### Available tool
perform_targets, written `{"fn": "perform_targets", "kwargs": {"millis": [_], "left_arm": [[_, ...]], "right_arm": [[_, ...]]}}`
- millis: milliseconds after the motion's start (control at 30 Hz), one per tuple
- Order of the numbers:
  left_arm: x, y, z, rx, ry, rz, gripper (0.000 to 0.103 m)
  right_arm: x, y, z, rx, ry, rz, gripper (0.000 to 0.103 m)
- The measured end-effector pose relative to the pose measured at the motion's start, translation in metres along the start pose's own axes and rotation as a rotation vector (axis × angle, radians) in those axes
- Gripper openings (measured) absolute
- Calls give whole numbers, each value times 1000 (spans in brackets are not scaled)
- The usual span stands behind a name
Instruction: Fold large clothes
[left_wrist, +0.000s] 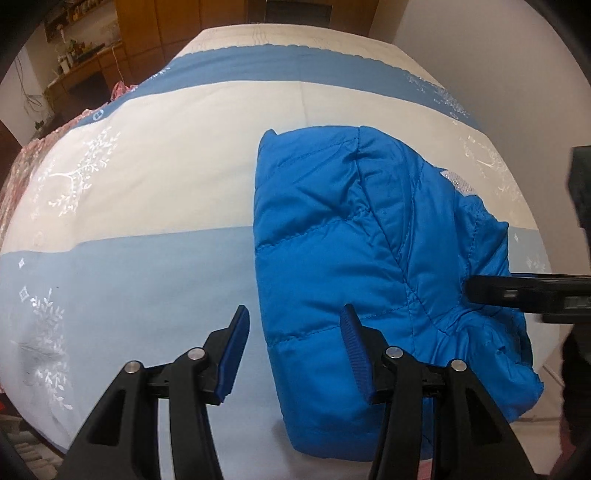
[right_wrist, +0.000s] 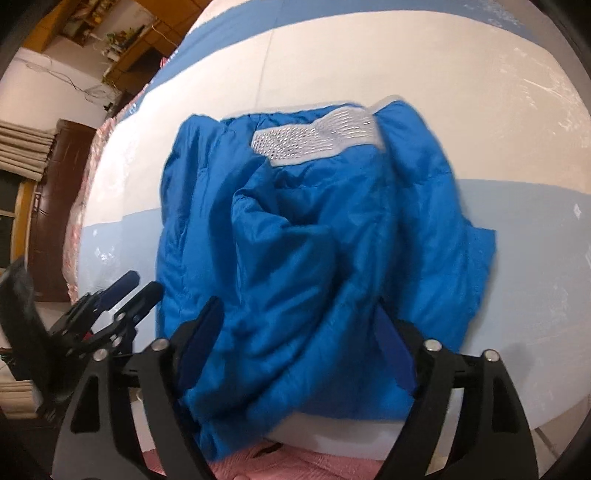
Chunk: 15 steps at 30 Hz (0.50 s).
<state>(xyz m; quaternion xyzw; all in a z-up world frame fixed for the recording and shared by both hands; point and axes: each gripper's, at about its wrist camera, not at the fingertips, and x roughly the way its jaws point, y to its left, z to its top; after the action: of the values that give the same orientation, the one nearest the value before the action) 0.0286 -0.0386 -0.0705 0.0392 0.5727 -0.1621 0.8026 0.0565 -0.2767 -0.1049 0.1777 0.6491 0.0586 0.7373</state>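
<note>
My left gripper and right gripper hung spread, empty, low in frame, leaving the folded jacket settled on the bed.

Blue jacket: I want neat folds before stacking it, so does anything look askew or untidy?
Yes. The blue jacket lies bunched on the bed cover, its near-right part rumpled and one corner jutting sideways.

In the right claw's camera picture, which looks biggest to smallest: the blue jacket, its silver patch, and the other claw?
1. blue jacket, by far.
2 and 3. silver patch and other claw look alike in size; the claw sits nearer the camera, so unsure.
</note>
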Motion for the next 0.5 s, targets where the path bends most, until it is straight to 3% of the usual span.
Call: {"fn": "perform_targets", "kwargs": {"millis": [33, 100, 200, 333, 500], "left_arm": [[1, 2, 0, -2, 0, -4, 51], [-2, 5, -4, -4, -2, -5, 51], [-3, 11, -3, -27, -7, -9, 51], [-14, 19, 2, -67, -34, -29, 51], [-31, 5, 6, -54, -71, -87, 51]], "right_arm": [[4, 2, 2, -5, 1, -9, 55], [4, 8, 5, -30, -13, -21, 31], [-8, 19, 5, -90, -54, -32, 15], [-38, 36, 0, -200, -136, -45, 11], [-79, 28, -5, -233, -203, -29, 10]]}}
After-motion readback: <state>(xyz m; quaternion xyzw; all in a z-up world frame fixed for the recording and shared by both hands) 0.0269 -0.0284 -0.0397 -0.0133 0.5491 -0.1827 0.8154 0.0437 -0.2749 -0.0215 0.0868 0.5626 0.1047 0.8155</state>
